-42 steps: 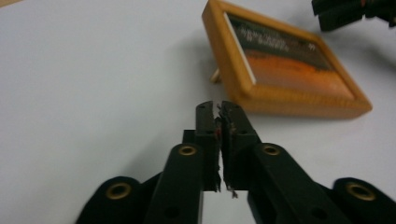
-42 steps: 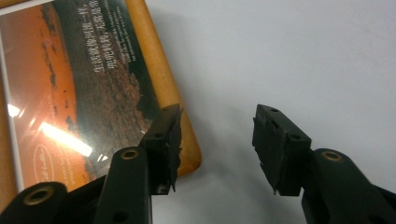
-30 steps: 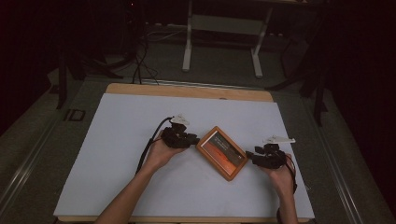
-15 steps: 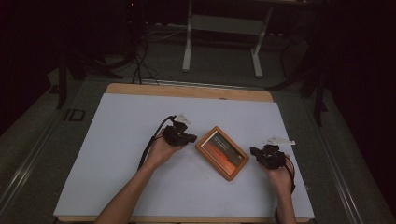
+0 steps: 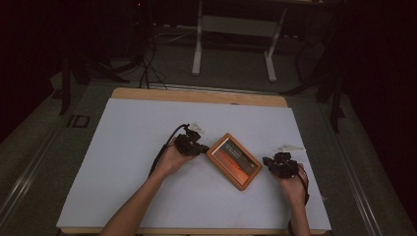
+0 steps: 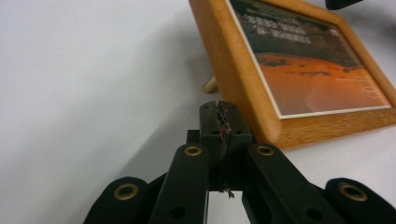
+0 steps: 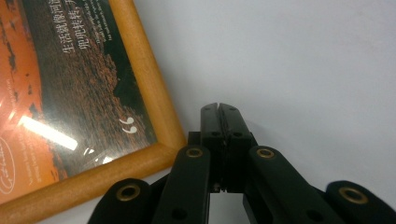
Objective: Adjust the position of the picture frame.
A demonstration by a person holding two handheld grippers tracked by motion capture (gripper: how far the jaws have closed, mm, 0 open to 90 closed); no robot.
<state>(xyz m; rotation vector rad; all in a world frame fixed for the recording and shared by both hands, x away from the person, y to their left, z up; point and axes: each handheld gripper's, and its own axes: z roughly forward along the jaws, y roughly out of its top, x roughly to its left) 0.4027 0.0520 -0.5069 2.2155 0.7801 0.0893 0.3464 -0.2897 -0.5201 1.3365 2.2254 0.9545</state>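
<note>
A wooden picture frame with an orange and dark print lies flat and slanted on the white table. In the high view my left gripper sits just off the frame's left corner. My right gripper sits a little off its right corner. In the left gripper view the black jaws are pressed together, and my left gripper is beside the frame, apart from its edge. A small wooden peg pokes out under the frame. In the right gripper view my right gripper is shut next to the frame's corner.
Bare white tabletop lies around the frame on all sides. A wooden strip edges the table's far side. Beyond it stand metal stand legs and cables on a dark floor.
My right gripper has drawn back from the frame's right corner toward the table's right side. My left gripper has stayed at the left corner. The frame has not moved.
</note>
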